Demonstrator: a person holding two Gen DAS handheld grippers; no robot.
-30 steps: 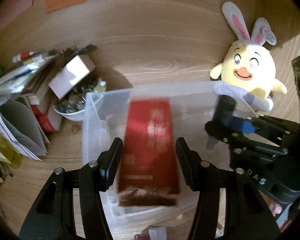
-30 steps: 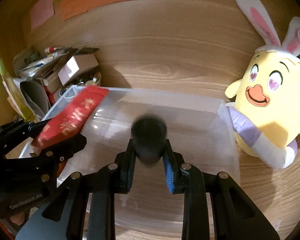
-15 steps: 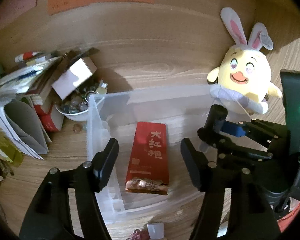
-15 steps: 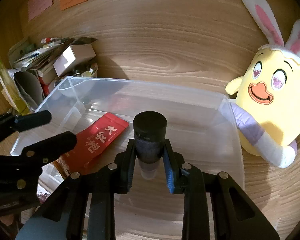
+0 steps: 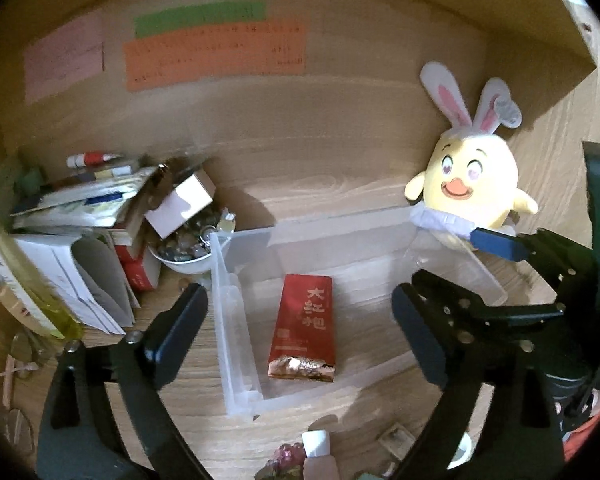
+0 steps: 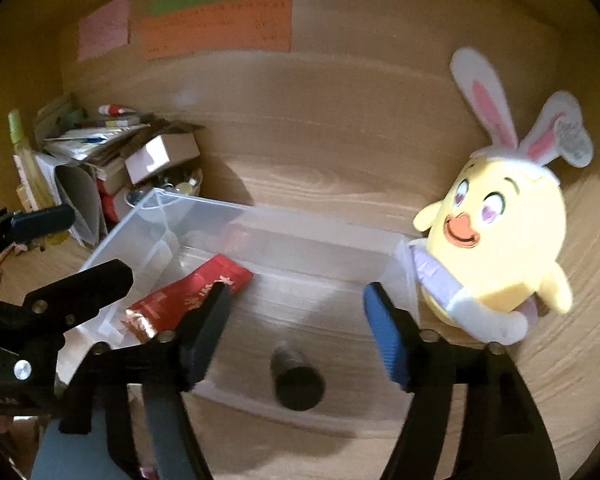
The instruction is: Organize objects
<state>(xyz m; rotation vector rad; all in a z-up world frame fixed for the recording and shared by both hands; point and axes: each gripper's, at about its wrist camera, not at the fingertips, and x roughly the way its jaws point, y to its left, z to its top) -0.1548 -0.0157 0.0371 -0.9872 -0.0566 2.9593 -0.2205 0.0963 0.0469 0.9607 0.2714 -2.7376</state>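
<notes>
A clear plastic bin [image 5: 240, 320] [image 6: 300, 220] stands on the wooden desk. A red tea packet [image 5: 304, 328] [image 6: 188, 300] lies flat inside it at the left. A small dark-capped bottle [image 6: 296, 380] lies inside near the front wall. My left gripper [image 5: 300, 328] is open and empty, raised above the bin over the packet. My right gripper [image 6: 296, 328] is open and empty, above the bottle; it also shows in the left wrist view [image 5: 500, 272] at the right.
A yellow bunny-eared plush [image 5: 468, 176] [image 6: 496, 248] leans at the bin's right end. A pile of books, papers and a small box [image 5: 100, 220] and a white bowl of trinkets [image 5: 184, 252] crowd the left. Small bottles [image 5: 316, 452] stand in front of the bin.
The left gripper let go of the red packet, which now lies in the bin, and pulled back. The right gripper opened and the dark bottle dropped into the bin.
</notes>
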